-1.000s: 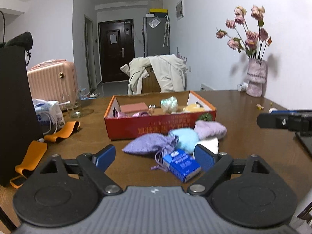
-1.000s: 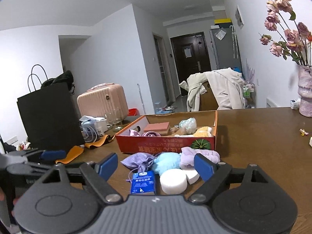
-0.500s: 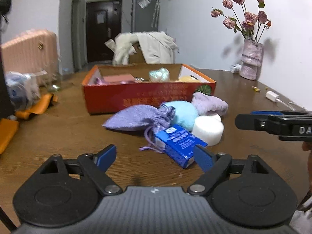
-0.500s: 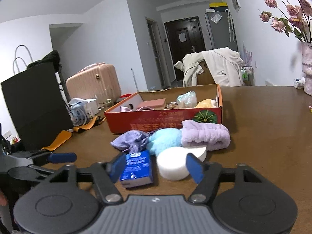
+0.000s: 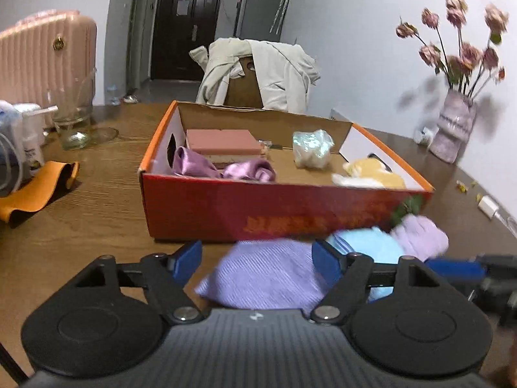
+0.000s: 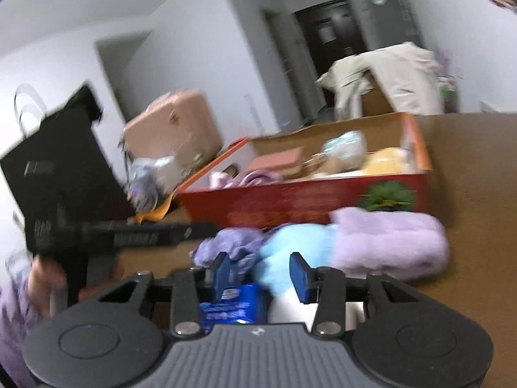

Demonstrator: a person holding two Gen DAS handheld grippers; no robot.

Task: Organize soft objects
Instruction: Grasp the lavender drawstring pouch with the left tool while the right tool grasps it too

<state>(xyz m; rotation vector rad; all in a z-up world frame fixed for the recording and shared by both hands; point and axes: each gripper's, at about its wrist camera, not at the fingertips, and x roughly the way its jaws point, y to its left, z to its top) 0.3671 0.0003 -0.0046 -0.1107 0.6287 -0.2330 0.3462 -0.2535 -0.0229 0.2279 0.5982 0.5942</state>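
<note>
A lilac drawstring pouch lies on the table in front of the red-orange cardboard box, between the closing jaws of my left gripper; the left pad stands clear of it. Beside the pouch are a light blue puff and a fluffy lilac roll. My right gripper is closing low over the pile, with the light blue puff just ahead between its pads. Under it lie a blue packet and a white round sponge. The view is blurred, and no firm grip shows.
The box holds a pink block, purple satin cloth, a shiny wrapped ball and a yellow plush. A vase of dried roses stands right; an orange strap, a glass jar and a black bag are left.
Both grippers have moved forward and down onto the pile before the box. The right jaws have narrowed a lot, the left a little. The blue packet has slipped below the left view.
</note>
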